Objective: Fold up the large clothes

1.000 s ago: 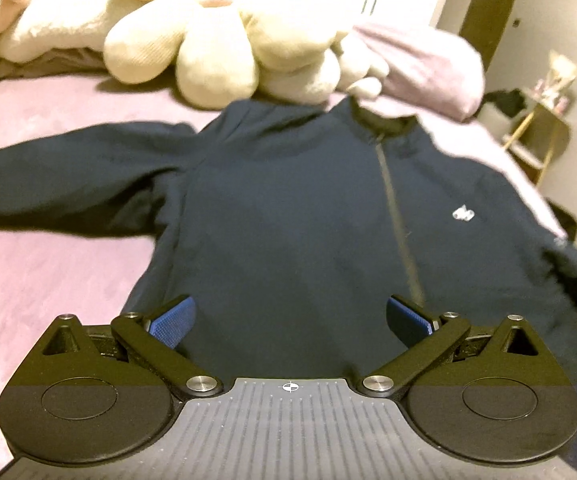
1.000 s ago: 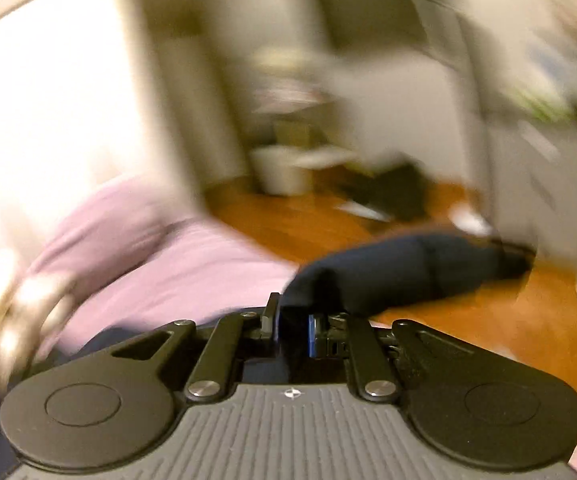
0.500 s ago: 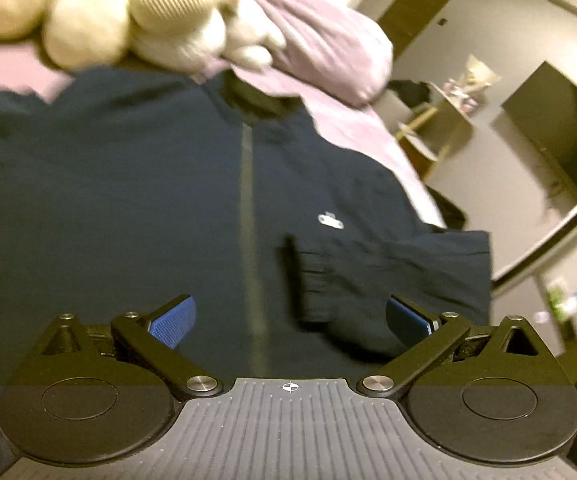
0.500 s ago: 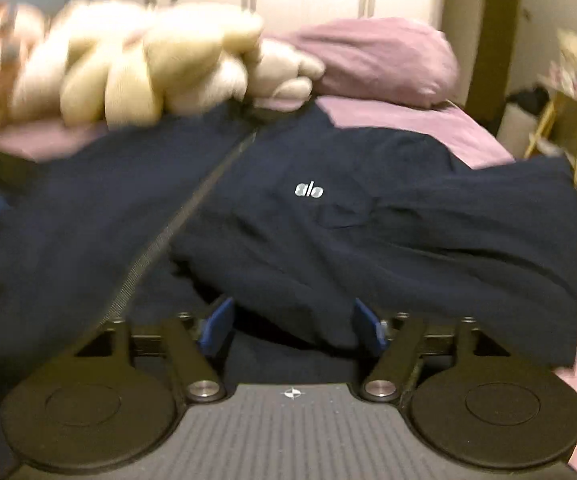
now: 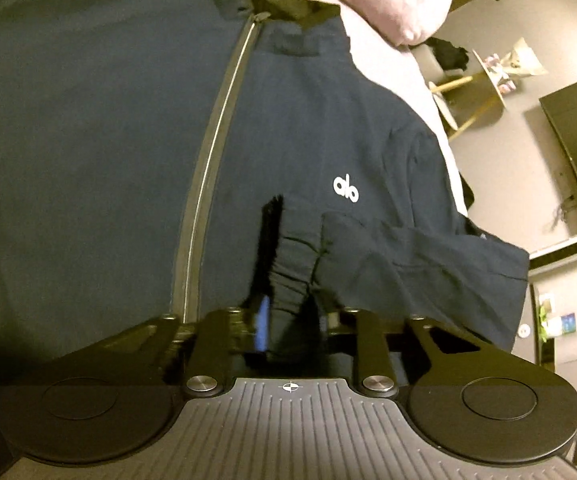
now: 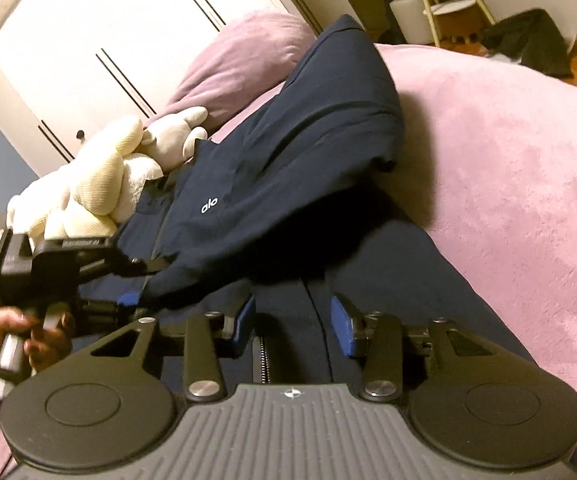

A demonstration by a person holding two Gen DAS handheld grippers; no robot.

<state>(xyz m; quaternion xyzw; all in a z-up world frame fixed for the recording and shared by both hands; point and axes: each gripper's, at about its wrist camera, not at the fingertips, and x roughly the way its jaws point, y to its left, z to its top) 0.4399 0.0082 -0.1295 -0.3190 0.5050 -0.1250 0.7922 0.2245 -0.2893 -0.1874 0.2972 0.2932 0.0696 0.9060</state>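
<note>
A navy zip jacket [image 5: 88, 128] lies flat on a pink bed [image 6: 508, 152], front up. Its long axis runs from the hem near the cameras to the collar [image 5: 288, 0] at the far end, and the zipper [image 5: 208, 152] traces that line. In the right wrist view the collar points toward the cream plush toys [image 6: 104, 184] and the pink pillow [image 6: 240, 52].

One sleeve [image 5: 428, 252] is folded across the chest, below the white logo [image 5: 346, 189]. Its ribbed cuff [image 5: 292, 264] is pinched between the pressed-together fingers of the left hand-held gripper [image 5: 288, 320], seen also in the right wrist view at [image 6: 136, 296].

The right hand-held gripper [image 6: 292, 320] hovers over the lower zipper with its blue pads [image 6: 342, 324] spread, holding nothing.

To the right of the jacket, bare bed stretches to the mattress edge; the plush toys crowd the far left.
</note>
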